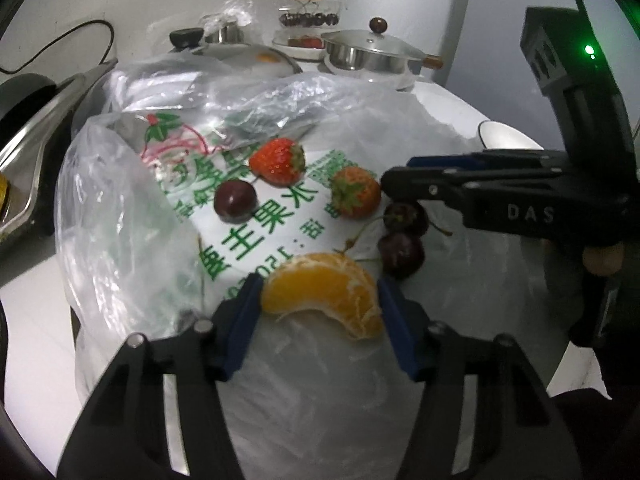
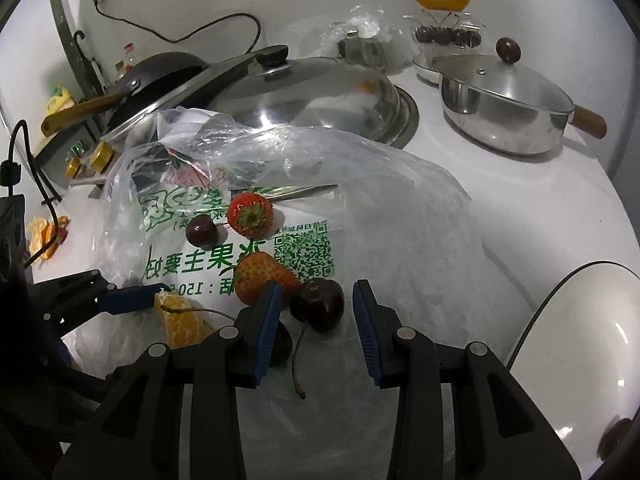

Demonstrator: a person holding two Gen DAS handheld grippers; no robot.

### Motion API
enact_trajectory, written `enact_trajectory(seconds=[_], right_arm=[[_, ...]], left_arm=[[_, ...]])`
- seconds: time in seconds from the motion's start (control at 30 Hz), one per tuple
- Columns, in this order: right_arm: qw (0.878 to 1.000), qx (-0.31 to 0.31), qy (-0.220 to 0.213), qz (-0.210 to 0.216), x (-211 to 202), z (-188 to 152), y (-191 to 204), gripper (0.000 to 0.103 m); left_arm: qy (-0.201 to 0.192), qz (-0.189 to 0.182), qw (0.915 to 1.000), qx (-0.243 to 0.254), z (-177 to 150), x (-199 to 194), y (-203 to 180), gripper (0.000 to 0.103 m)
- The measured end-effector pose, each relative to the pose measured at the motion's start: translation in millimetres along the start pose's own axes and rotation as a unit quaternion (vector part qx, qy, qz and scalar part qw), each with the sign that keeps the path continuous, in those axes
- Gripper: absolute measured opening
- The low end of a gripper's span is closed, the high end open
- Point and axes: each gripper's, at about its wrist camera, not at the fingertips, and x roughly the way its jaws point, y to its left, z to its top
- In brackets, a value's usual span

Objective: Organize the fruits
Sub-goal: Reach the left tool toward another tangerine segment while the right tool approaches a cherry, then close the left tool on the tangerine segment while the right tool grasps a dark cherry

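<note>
Two grippers working | left gripper (image 1: 320, 300) jaws are closing around orange segment (image 1: 324, 292), long axis crosswise | your right gripper (image 2: 316, 320) is hovering part-open, empty, cherry (image 2: 318, 304) between jaws on plastic bag (image 2: 400, 200).

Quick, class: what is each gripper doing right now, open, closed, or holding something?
Left gripper: closed on the peeled orange piece.
Right gripper: open, a dark cherry between its fingers, untouched.

Left tool (image 1: 318, 296) angled down, jaws partly closed; right tool (image 2: 316, 308) likewise.
</note>
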Motion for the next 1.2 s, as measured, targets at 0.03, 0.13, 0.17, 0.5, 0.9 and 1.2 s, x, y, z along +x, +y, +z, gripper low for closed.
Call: enact_trajectory(seconds=[0.03, 0.13, 0.17, 0.5, 0.9, 1.2], right_arm=[[1.0, 0.004, 0.0, 0.004, 0.0, -0.1, -0.9, 0.039], [1.0, 0.005, 0.0, 0.003, -0.4, -0.4, -0.6, 0.033], [1.0, 0.003, 0.0, 0.003, -0.4, -0.1, 0.1, 0.031], [1.0, -0.006, -0.012, -0.003, -6.7, -0.1, 5.5, 0.03], [0.999, -0.017, -0.031, -0.004, -24.4, 2.2, 12.7, 0.03], [0.999, -0.014, -0.027, -0.01, -20.0, -5.2, 9.8, 0.03]], left_arm=[[0.0, 0.0, 1.0, -0.001, 0.0, -0.7, -0.1, 0.058], [-0.004, -0.003, 1.0, -0.003, 0.0, -3.6, 0.5, 0.058], [-0.006, -0.003, 1.0, -0.005, -0.1, -4.7, 0.8, 0.058], [-0.017, 0.0, 0.9998, -0.011, 0.2, -15.5, 0.6, 0.058], [-0.012, 0.014, 0.9998, 0.005, -1.3, -18.8, -4.7, 0.058], [0.015, 0.045, 0.9983, 0.034, -6.5, -0.9, -12.3, 0.062]])
